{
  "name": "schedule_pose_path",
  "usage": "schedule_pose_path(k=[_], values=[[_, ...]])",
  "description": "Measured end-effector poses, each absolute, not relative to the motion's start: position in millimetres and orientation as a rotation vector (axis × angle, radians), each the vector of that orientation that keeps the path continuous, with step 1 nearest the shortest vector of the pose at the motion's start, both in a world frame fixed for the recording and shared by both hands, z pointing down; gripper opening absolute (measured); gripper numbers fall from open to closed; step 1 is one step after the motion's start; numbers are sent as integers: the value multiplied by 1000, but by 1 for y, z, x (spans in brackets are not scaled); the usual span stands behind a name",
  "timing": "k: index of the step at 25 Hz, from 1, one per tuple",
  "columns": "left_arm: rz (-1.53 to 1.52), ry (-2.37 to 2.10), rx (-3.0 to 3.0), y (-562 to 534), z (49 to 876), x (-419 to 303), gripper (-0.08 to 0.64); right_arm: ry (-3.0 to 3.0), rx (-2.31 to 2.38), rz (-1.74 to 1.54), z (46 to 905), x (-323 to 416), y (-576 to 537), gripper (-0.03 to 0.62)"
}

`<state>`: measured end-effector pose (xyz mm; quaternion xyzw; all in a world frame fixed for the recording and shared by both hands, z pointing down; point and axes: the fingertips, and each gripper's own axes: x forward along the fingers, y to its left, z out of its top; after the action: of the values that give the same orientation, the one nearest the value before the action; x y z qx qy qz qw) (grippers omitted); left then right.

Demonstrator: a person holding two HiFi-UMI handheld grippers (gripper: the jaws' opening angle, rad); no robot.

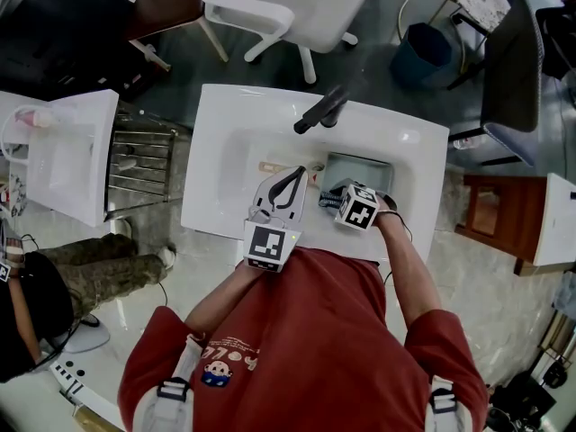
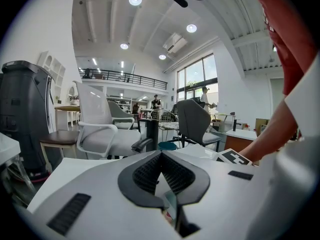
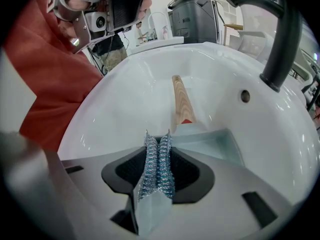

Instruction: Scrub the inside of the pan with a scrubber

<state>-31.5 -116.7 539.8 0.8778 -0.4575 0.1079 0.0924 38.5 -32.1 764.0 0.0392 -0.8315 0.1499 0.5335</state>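
A pale teal rectangular pan (image 1: 360, 167) lies in the white sink (image 1: 225, 147), its wooden handle (image 1: 274, 166) pointing left. In the right gripper view the pan (image 3: 217, 141) sits just beyond the jaws, and the handle (image 3: 183, 101) runs away from me. My right gripper (image 1: 335, 193) hovers over the pan's near left corner, shut on a silvery steel-wool scrubber (image 3: 158, 166) that fills the gap between its jaws (image 3: 158, 136). My left gripper (image 1: 298, 173) is above the handle's pan end. Its jaws (image 2: 160, 155) meet at the tips and hold nothing that I can see.
A black faucet (image 1: 322, 111) reaches over the sink's back rim; it arches at the right in the right gripper view (image 3: 280, 44), above an overflow hole (image 3: 244, 96). Beyond the sink are a white chair (image 1: 297, 7) and a blue bin (image 1: 421, 52). A metal rack (image 1: 139, 160) stands left.
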Motion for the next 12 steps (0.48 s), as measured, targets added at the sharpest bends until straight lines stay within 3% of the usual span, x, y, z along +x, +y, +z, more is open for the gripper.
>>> schedule_pose_path(k=[12], values=[[337,-1364,2611,-115,544,-33,14,-1965,221,218,766,45,-68,161]])
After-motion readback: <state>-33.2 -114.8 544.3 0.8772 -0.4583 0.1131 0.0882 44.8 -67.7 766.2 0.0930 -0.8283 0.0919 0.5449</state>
